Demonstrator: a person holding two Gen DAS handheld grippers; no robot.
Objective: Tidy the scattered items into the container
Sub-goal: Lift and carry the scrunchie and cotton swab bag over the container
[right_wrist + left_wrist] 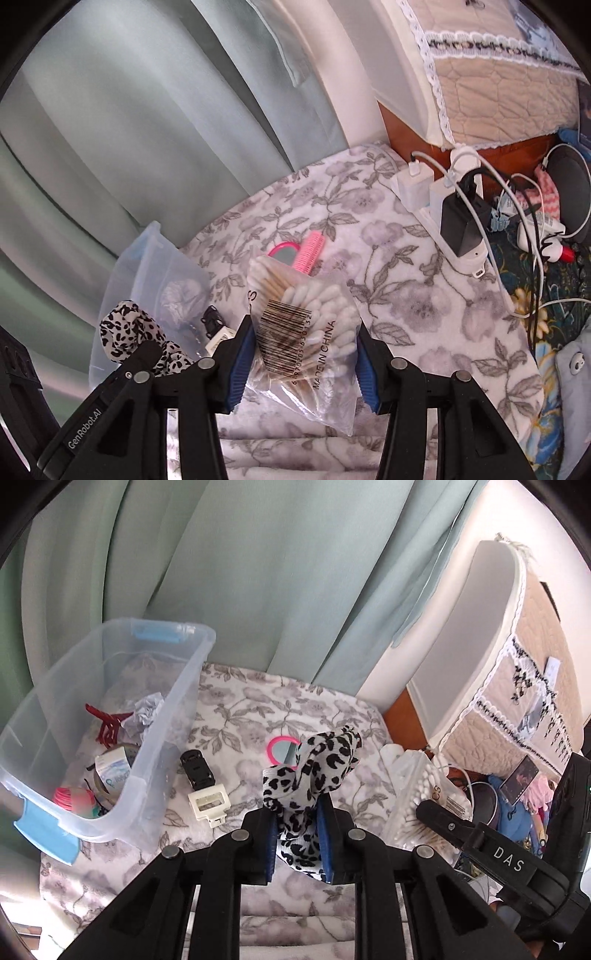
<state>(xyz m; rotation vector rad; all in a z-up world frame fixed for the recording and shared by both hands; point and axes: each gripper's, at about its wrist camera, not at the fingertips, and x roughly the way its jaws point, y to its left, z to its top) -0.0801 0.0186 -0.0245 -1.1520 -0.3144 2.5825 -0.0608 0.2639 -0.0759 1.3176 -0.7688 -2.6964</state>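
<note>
My left gripper (pixel 298 834) is shut on a black-and-white leopard-print scrunchie (pixel 314 764), held above the floral blanket (pixel 236 701). The scrunchie also shows in the right wrist view (pixel 129 332). The clear plastic container (pixel 177 709) with blue latches stands to the left and holds several items. My right gripper (pixel 303 354) is shut on a clear bag of cotton swabs (pixel 306 314), also seen at the right of the left wrist view (pixel 417 794). On the blanket lie a pink round mirror (pixel 281 748), a pink comb (pixel 310 251), a black clip (pixel 195 770) and a white clip (pixel 209 803).
A white power strip (pixel 454 221) with chargers and cables lies on the blanket's right side. Green curtains (pixel 258 572) hang behind. A quilted cover (pixel 491 81) drapes furniture at the back right. Clutter fills the right edge.
</note>
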